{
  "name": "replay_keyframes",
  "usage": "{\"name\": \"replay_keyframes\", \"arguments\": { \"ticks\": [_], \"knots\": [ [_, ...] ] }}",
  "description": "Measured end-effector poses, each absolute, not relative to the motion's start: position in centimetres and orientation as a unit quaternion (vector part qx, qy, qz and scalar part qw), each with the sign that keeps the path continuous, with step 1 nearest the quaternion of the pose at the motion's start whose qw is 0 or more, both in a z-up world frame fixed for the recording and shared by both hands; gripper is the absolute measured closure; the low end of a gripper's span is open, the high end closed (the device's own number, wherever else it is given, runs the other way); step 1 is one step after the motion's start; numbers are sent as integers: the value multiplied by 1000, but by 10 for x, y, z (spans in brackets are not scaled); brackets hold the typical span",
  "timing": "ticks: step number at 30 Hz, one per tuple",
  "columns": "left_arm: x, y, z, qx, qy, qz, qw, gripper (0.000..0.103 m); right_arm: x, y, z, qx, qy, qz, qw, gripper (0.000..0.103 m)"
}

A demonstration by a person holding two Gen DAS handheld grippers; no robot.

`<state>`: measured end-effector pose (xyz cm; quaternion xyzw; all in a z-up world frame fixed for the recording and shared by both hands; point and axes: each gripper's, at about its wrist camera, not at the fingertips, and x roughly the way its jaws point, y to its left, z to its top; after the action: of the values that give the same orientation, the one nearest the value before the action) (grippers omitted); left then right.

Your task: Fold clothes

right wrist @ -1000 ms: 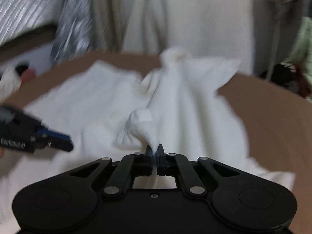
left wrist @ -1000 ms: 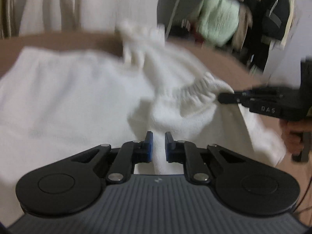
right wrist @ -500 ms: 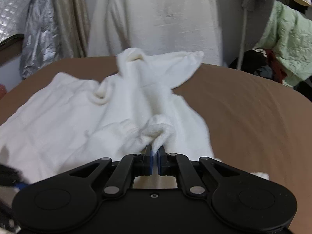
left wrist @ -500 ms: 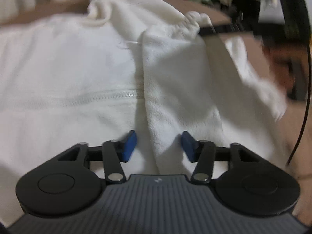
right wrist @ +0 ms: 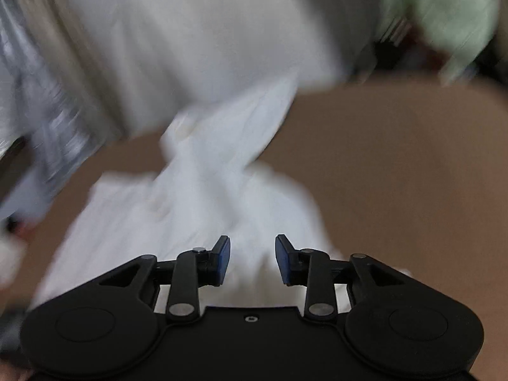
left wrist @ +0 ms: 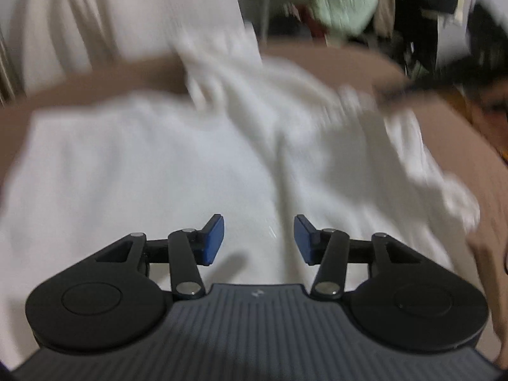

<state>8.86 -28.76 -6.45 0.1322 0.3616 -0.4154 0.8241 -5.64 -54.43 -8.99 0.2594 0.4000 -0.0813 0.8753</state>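
Observation:
A white fleece garment [left wrist: 165, 165] lies spread on a brown table [left wrist: 451, 133]. Both views are blurred by motion. My left gripper [left wrist: 258, 238] is open and empty, just above the garment's middle, with a folded-over sleeve [left wrist: 349, 146] ahead and to the right. My right gripper [right wrist: 253, 258] is open and empty over the garment's near edge [right wrist: 197, 209]. It shows as a dark blurred shape at the right edge of the left wrist view [left wrist: 444, 79], near the sleeve's cuff.
A white garment [right wrist: 197, 41] hangs behind the table. A pale green garment [right wrist: 438, 16] and dark clothes [left wrist: 422, 6] hang at the back right. Silvery material [right wrist: 38, 101] stands at the back left. Bare brown table [right wrist: 397, 174] lies right of the garment.
My right gripper has let go of the sleeve cuff and opened. My left gripper has opened wider and both have pulled back. The sleeve now lies folded across the garment.

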Motion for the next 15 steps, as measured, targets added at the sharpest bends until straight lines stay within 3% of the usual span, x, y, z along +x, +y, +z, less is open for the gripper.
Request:
{"name": "replay_keyframes", "arguments": {
  "ticks": [3,6,15],
  "knots": [
    [135,-305,-66,124,371,-413,822,52,-32,-560,-78,206,491,-94,841,68],
    [182,-326,-74,115,387,-409,818,52,-6,-592,-74,214,474,-101,848,68],
    [317,-386,-98,89,429,-397,807,52,-3,-644,-156,366,385,-62,845,65]
  ]
}}
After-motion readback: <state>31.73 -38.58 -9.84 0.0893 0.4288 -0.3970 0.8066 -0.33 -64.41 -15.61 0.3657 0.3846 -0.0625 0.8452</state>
